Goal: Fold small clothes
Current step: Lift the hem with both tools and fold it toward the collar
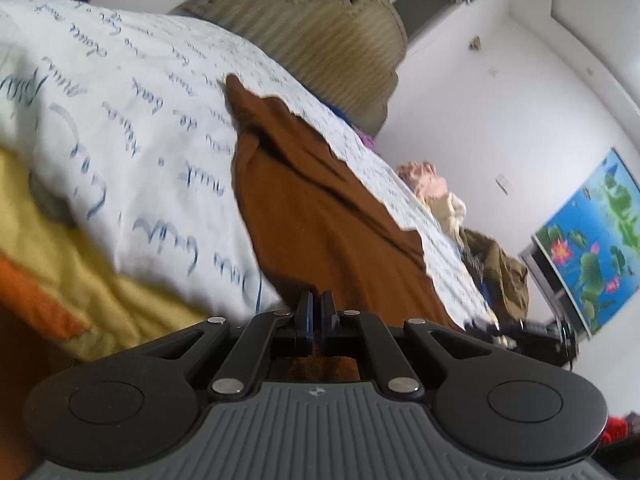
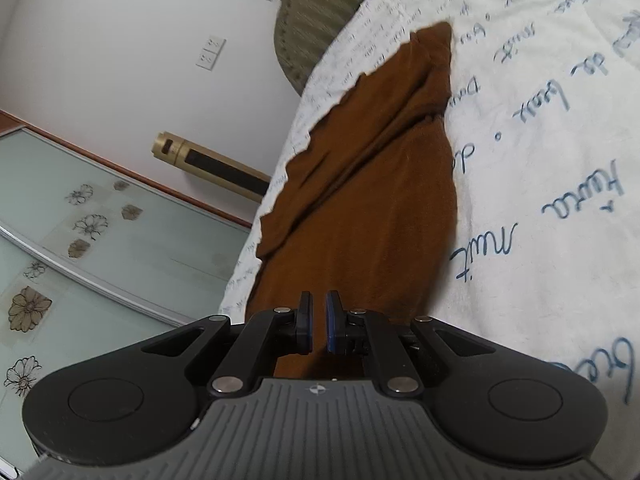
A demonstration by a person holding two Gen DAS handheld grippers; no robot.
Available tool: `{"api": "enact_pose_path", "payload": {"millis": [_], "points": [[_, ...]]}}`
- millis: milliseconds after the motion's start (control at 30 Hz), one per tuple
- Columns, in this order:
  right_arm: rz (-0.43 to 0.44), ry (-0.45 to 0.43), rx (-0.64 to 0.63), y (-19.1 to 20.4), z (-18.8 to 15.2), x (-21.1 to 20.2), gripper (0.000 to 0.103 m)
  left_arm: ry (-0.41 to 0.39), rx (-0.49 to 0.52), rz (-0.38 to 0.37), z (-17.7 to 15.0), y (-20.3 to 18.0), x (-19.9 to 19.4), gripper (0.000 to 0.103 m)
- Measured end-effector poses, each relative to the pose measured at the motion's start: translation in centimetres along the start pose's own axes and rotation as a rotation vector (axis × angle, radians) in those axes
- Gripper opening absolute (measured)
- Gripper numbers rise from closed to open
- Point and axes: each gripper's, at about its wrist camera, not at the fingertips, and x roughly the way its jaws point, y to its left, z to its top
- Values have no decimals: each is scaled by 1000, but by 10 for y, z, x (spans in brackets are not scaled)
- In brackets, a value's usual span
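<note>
Both grippers tilt steeply over a brown garment stretched along a white bedsheet. The left gripper has its jaws pinched on the garment's near edge; the right gripper likewise clamps brown cloth — only a narrow gap shows. Blue cursive script covers the sheet beside the garment — mostly unreadable.

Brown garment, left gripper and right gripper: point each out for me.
Brown garment (image 2: 360,208): right wrist view, middle of the cloth.
Left gripper (image 1: 317,314): left wrist view, between fingertips.
Right gripper (image 2: 319,316): right wrist view, between fingertips.
</note>
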Motion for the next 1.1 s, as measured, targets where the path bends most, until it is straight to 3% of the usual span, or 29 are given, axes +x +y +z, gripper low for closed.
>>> {"api": "enact_pose_path", "payload": {"millis": [133, 367, 500, 667, 767, 900, 1000, 1100], "points": [[-9, 35, -23, 0, -7, 2, 13, 5, 10, 10, -15, 6, -17, 4], [-39, 53, -14, 0, -21, -29, 17, 61, 25, -16, -26, 14, -17, 7], [-86, 77, -105, 20, -23, -35, 34, 101, 105, -18, -35, 3, -6, 7], [-156, 162, -272, 61, -18, -6, 54, 134, 229, 27, -39, -13, 9, 7], [-228, 209, -420, 87, -20, 15, 55, 156, 258, 19, -40, -15, 12, 8], [-350, 348, -794, 121, -24, 46, 56, 174, 271, 10, -38, -13, 14, 8], [-304, 526, -990, 141, -24, 69, 57, 197, 262, -24, -38, -10, 11, 8], [-278, 706, -1076, 151, -24, 97, 58, 222, 312, -4, -43, -15, 14, 8]]}}
